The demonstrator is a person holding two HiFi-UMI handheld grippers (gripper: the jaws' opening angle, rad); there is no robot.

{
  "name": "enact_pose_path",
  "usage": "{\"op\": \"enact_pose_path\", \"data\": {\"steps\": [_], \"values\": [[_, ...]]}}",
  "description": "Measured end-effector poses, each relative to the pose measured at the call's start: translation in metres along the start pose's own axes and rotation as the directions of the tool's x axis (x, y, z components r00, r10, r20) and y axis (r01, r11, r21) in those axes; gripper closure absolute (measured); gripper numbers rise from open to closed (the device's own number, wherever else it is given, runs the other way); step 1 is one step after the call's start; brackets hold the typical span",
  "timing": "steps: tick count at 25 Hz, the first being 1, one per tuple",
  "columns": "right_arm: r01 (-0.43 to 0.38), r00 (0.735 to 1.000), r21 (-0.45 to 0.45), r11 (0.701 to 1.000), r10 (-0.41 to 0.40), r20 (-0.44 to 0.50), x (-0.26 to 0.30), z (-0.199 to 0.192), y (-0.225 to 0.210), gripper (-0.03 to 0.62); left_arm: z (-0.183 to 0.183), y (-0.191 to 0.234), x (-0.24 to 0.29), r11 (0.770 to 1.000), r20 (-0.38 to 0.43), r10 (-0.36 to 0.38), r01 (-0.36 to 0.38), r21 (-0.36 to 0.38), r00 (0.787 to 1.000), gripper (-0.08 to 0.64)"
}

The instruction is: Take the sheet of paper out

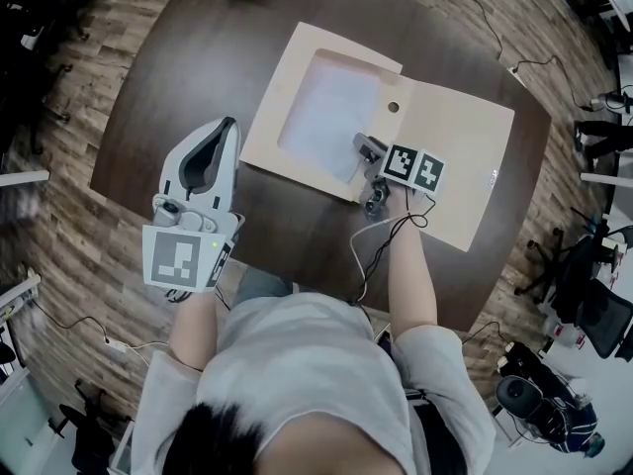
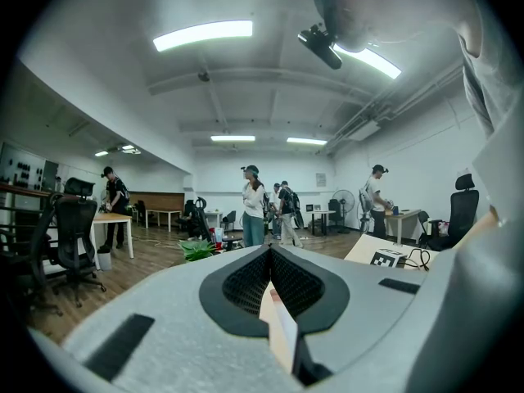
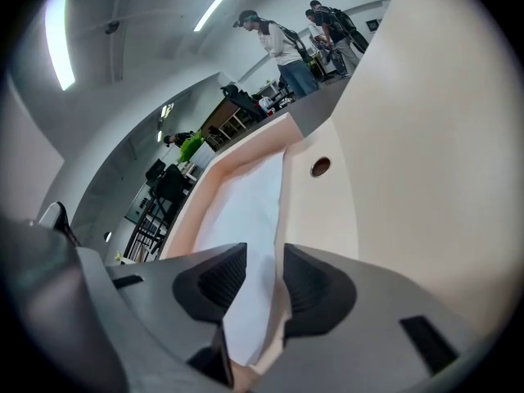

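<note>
Grey plastic left gripper [image 1: 230, 127] hangs just left of the folder, jaws clenched together. I see the white sheet of paper [image 1: 331, 117] lying inside the open beige card folder [image 1: 460, 156] on the dark wooden table [image 1: 178, 67]. The right gripper [image 1: 361, 144] is released, its jaws straddling the sheet's near-right edge.

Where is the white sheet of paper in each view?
Head view: upper centre, the sheet inside the open folder.
Left gripper view: not visible.
Right gripper view: centre-left, running between the open jaws.
Landmark shared by head and right gripper views: the folder's round hole, right of the sheet.
</note>
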State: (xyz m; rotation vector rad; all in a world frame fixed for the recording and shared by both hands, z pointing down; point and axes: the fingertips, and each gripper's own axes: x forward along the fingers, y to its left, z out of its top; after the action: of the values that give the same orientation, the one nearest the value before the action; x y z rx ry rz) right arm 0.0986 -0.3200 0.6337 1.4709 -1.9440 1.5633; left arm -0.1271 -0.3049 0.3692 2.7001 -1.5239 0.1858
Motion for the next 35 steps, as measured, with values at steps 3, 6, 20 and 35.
{"op": "enact_pose_path", "data": {"steps": [3,6,20,35], "values": [[-0.003,1.0,0.021,1.0,0.003,-0.002,0.002,0.0,-0.002,0.462,-0.001,0.001,0.001,1.0,-0.003,0.002,-0.002,-0.001,1.0,0.563],[-0.014,1.0,0.033,0.999,0.014,-0.006,0.004,0.001,-0.002,0.462,-0.002,0.003,0.002,1.0,-0.006,0.005,-0.005,-0.003,1.0,0.563],[-0.078,0.997,0.081,0.994,0.078,-0.003,0.01,0.006,0.0,0.462,-0.005,0.005,0.006,1.0,-0.012,0.002,-0.002,-0.003,1.0,0.563],[-0.201,0.976,0.119,0.972,0.209,-0.063,0.021,-0.009,0.029,0.463,-0.006,0.01,0.007,1.0,-0.014,0.002,-0.002,0.002,1.0,0.563]]}}
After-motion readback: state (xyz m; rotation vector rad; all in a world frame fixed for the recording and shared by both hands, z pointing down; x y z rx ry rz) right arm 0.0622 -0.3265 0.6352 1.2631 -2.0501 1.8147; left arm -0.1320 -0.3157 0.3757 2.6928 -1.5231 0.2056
